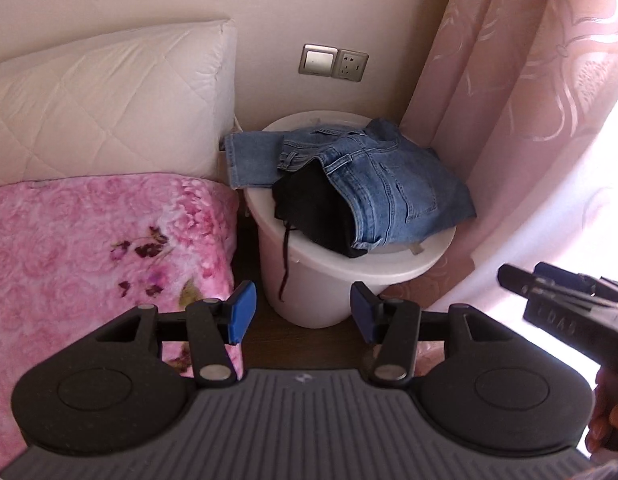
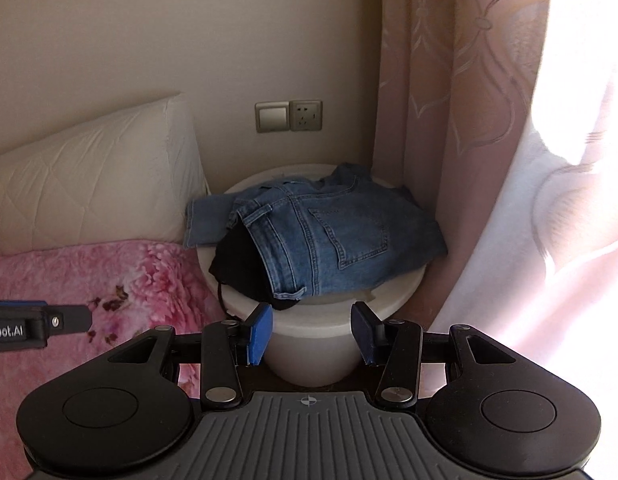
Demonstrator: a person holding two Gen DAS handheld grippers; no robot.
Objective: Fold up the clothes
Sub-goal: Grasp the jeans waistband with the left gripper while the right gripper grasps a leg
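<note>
Both gripper (image 1: 303,314) jaws gape before jeans (image 1: 373,180) atop bucket (image 1: 309,296).

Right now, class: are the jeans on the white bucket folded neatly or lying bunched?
Bunched. The jeans lie crumpled on the white bucket, one leg trailing toward the pillow, over a black garment.

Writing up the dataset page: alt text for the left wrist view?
Blue jeans lie over a black garment on a lidded white bucket between a pink floral bed and pink curtain; the left gripper points at it, jaws open and empty.
</note>
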